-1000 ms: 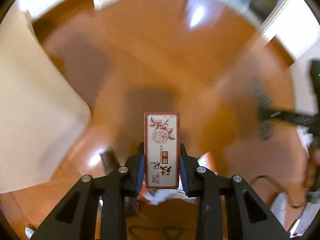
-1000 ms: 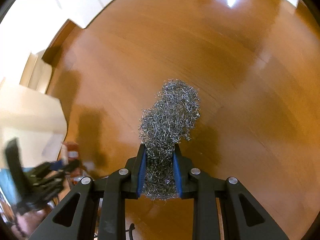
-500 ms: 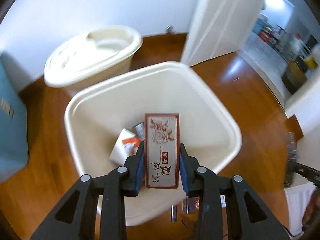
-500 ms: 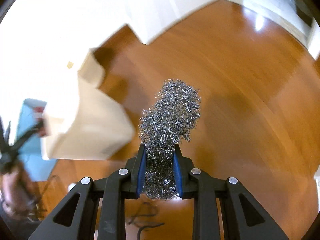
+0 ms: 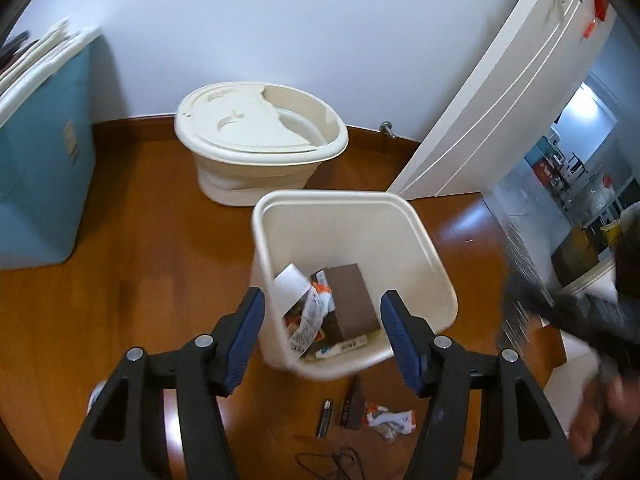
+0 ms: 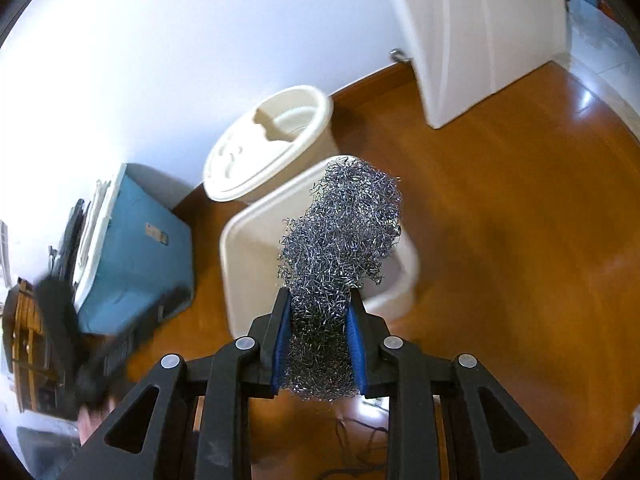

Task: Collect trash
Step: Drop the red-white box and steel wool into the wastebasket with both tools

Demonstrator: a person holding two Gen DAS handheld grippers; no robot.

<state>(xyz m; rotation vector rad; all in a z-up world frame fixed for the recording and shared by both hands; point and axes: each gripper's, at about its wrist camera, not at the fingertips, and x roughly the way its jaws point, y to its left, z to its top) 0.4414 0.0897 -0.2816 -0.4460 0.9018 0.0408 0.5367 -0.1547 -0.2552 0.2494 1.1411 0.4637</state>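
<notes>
Left tongs (image 5: pixel 322 336) hang spread wide and empty above the cream square plastic waste bin (image 5: pixel 436 264), while the right tongs (image 6: pixel 319 346) stay clamped on a grey tangled steel-wool scourer (image 6: pixel 340 240) just short of the bin's near rim. Half a second ago the left tongs gripped a tall maroon-edged carton printed with a rose; now a brown oblong carton (image 5: pixel 352 298) lies inside the bin, probably that same one seen from its plain side, among a white paper slip (image 5: pixel 290 284) and a crumpled orange-and-white wrapper (image 5: pixel 314 312).

By this showing the collection is well under way but not finished. On the glossy wooden floor (image 5: pixel 160 280) just in front of the bin remain a small dark cylindrical battery (image 5: pixel 325 418), a dark brown triangular scrap (image 5: pixel 352 408) and a crushed white-and-orange packet (image 5: pixel 390 424). The scourer looks next in line to go in.

The right view, which a second ago showed only bare floor, now faces the bin, with a cream round lidded tub (image 6: pixel 268 148) behind it and a teal storage box (image 6: pixel 136 256) to the bin's left.
</notes>
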